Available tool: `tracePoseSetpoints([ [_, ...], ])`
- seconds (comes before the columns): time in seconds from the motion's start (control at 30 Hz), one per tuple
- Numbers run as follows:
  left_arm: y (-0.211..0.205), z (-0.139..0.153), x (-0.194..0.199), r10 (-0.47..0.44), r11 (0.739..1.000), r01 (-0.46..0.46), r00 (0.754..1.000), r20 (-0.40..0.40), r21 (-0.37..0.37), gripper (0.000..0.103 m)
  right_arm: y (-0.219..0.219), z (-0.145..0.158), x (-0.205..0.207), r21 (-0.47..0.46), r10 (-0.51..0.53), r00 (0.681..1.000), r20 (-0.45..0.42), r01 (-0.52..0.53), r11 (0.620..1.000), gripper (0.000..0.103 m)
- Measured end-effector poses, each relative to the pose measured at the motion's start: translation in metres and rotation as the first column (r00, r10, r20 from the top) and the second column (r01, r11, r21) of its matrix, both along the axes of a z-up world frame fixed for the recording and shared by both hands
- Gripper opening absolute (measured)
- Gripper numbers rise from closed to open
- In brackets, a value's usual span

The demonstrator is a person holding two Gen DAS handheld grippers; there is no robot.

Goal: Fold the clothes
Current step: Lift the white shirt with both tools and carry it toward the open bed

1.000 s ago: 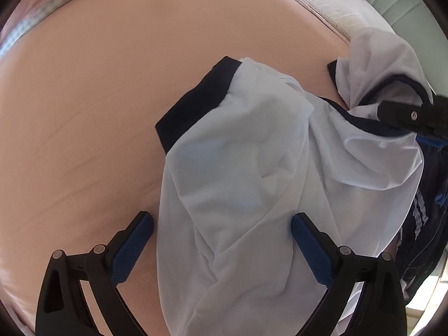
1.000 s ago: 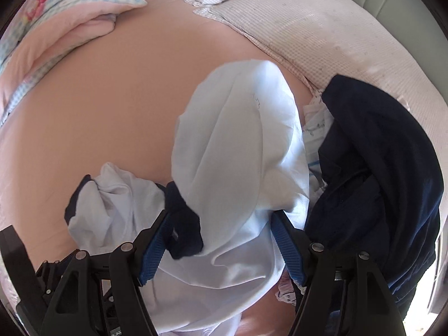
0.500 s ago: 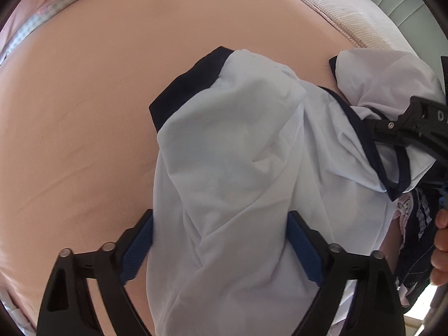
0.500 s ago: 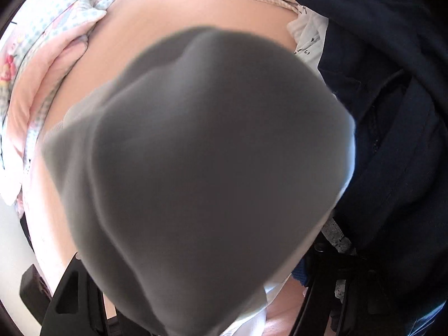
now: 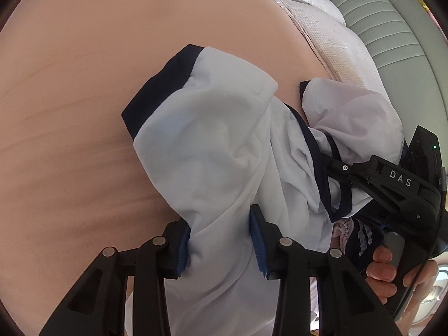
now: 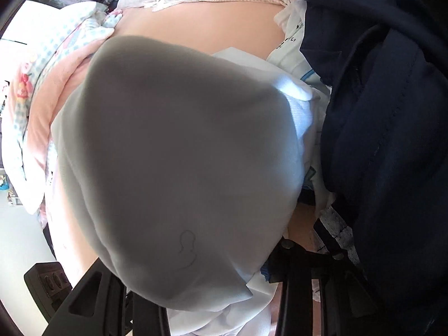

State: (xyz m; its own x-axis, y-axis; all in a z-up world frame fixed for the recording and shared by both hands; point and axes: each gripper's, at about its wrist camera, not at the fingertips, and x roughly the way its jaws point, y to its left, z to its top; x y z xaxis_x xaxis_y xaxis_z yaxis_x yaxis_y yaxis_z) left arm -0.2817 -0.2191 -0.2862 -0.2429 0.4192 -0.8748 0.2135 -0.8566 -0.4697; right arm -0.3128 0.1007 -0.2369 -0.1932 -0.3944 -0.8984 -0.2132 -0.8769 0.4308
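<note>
Left gripper is closing on a bunched fold of the white shirt; a second ago its blue pads stood wide on either side of the cloth, and now both press into the fabric, so I read this as a pinch taking hold. My right gripper is closing as well. Seen from the left wrist camera, its black fingers reach in from the right at the navy-trimmed neckline; from its own camera the cloth drapes so close to the lens that most of the view is a grey blur, and the pads are covered. A second ago that view showed the shirt clearly between spread jaws. I cannot tell whether the right jaws have met the fabric.

Location of the garment: the white shirt lies crumpled on the pink bed sheet, one navy-cuffed sleeve pointing to the far left, the other sleeve lying far right toward the checked pillow. A dark navy garment sits just to the right of it.

Meaning for the task: I judge that both ends are being secured for a lift and spread. No fold is made yet. Confirm the right grip before raising, since a one-sided hold would let the shirt swing and bunch further.
</note>
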Motion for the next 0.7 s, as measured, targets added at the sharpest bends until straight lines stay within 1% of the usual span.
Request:
tracePoseSetpoints([
  [0.03, -0.003, 0.001, 0.006, 0.003, 1.0, -0.003, 1.0, 0.002, 0.002, 0.035, -0.003, 0.0, 0.0, 0.015, 0.023, 1.0, -0.009, -0.023, 1.0, 0.041],
  [0.07, -0.012, 0.005, 0.024, 0.004, 1.0, -0.004, 1.0, -0.003, -0.003, 0.035, -0.005, 0.0, -0.002, 0.034, 0.055, 0.998, -0.019, -0.055, 0.998, 0.045],
  [0.13, -0.013, 0.008, 0.03, -0.001, 1.0, 0.0, 1.0, -0.025, -0.022, 0.035, -0.015, 0.002, -0.001, 0.085, 0.112, 0.993, -0.038, -0.108, 0.99, 0.051],
  [0.17, -0.013, 0.008, 0.032, -0.003, 1.0, 0.002, 0.999, -0.036, -0.031, 0.035, -0.021, 0.003, -0.001, 0.109, 0.138, 0.989, -0.046, -0.132, 0.985, 0.057],
  [0.2, -0.002, 0.005, 0.033, -0.004, 0.999, 0.002, 0.999, -0.045, -0.041, 0.035, -0.026, 0.004, 0.0, 0.133, 0.163, 0.985, -0.054, -0.155, 0.979, 0.059],
  [0.23, 0.01, 0.001, 0.035, -0.004, 0.999, 0.001, 0.998, -0.055, -0.051, 0.035, -0.033, 0.006, 0.001, 0.175, 0.19, 0.98, -0.055, -0.178, 0.968, 0.059],
  [0.27, 0.014, -0.002, 0.032, -0.009, 0.998, 0.005, 0.998, -0.06, -0.064, 0.035, -0.039, 0.008, 0.001, 0.217, 0.215, 0.975, -0.055, -0.199, 0.956, 0.059],
  [0.33, 0.018, -0.005, 0.026, -0.015, 0.996, 0.009, 0.998, -0.064, -0.089, 0.035, -0.052, 0.014, 0.004, 0.296, 0.248, 0.967, -0.056, -0.221, 0.929, 0.055],
  [0.37, 0.021, -0.005, 0.025, -0.012, 0.995, 0.005, 0.998, -0.063, -0.101, 0.033, -0.058, 0.016, 0.006, 0.327, 0.261, 0.964, -0.054, -0.23, 0.917, 0.051],
  [0.4, 0.024, -0.005, 0.023, -0.009, 0.994, 0.002, 0.998, -0.062, -0.113, 0.032, -0.064, 0.018, 0.007, 0.346, 0.279, 0.959, -0.056, -0.244, 0.906, 0.045],
  [0.43, 0.027, -0.005, 0.021, -0.006, 0.992, -0.001, 0.998, -0.061, -0.125, 0.03, -0.069, 0.02, 0.008, 0.359, 0.299, 0.952, -0.06, -0.259, 0.897, 0.042],
  [0.5, 0.028, -0.004, 0.02, 0.002, 0.991, -0.009, 0.999, -0.052, -0.13, 0.027, -0.075, 0.023, 0.01, 0.375, 0.312, 0.948, -0.063, -0.267, 0.888, 0.028],
  [0.53, 0.027, -0.003, 0.021, 0.006, 0.992, -0.012, 0.999, -0.047, -0.129, 0.025, -0.074, 0.024, 0.01, 0.372, 0.296, 0.953, -0.062, -0.253, 0.893, 0.025],
  [0.57, 0.027, -0.003, 0.019, 0.008, 0.992, -0.013, 0.999, -0.043, -0.124, 0.023, -0.071, 0.026, 0.01, 0.363, 0.269, 0.961, -0.061, -0.23, 0.903, 0.02],
  [0.6, 0.027, -0.003, 0.018, 0.01, 0.993, -0.015, 0.999, -0.038, -0.119, 0.022, -0.065, 0.029, 0.009, 0.343, 0.251, 0.966, -0.067, -0.214, 0.914, 0.018],
  [0.67, 0.023, -0.001, 0.02, 0.014, 0.992, -0.019, 0.999, -0.04, -0.124, 0.019, -0.062, 0.035, 0.011, 0.288, 0.251, 0.964, -0.089, -0.216, 0.933, 0.017],
  [0.7, 0.021, 0.001, 0.021, 0.014, 0.991, -0.02, 0.999, -0.044, -0.131, 0.019, -0.062, 0.037, 0.012, 0.273, 0.257, 0.961, -0.099, -0.222, 0.936, 0.016],
])
